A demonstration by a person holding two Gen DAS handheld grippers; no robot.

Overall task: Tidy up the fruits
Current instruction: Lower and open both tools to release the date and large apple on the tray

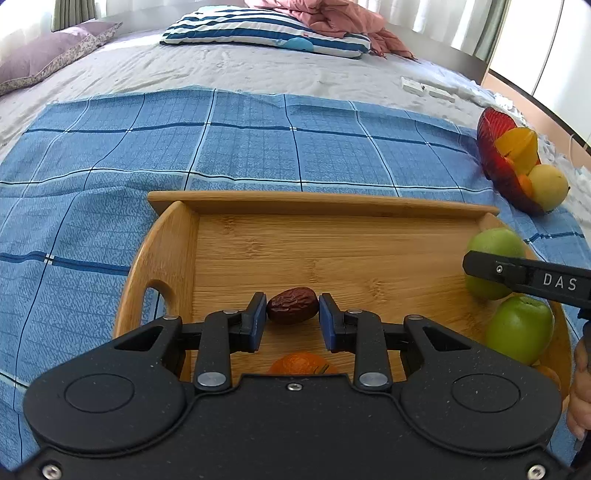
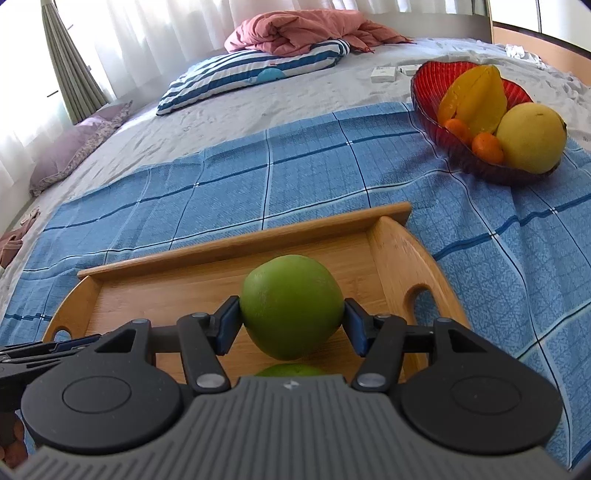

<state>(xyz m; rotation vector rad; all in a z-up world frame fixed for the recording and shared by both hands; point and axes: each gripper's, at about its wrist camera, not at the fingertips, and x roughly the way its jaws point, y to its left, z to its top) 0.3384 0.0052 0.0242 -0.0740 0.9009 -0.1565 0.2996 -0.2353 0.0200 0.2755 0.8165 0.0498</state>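
The left hand-held gripper [image 1: 292,316] was closed on a dried red date [image 1: 293,305], the date's long axis running across from pad to pad, low over the floor of the wooden tray [image 1: 325,206]. The right hand-held gripper [image 2: 291,318] clamped a green apple [image 2: 291,306] at the tray's right end. The red fruit bowl [image 2: 428,99] lay beyond the tray to the right on the bed, nearer the right hand, so the apple had the shorter path.

Bright daylight pours through the sheer white curtains [image 2: 155,33] behind my bed, washing them out; shadows stay soft, focus is sharp, and the fisheye bends every edge.
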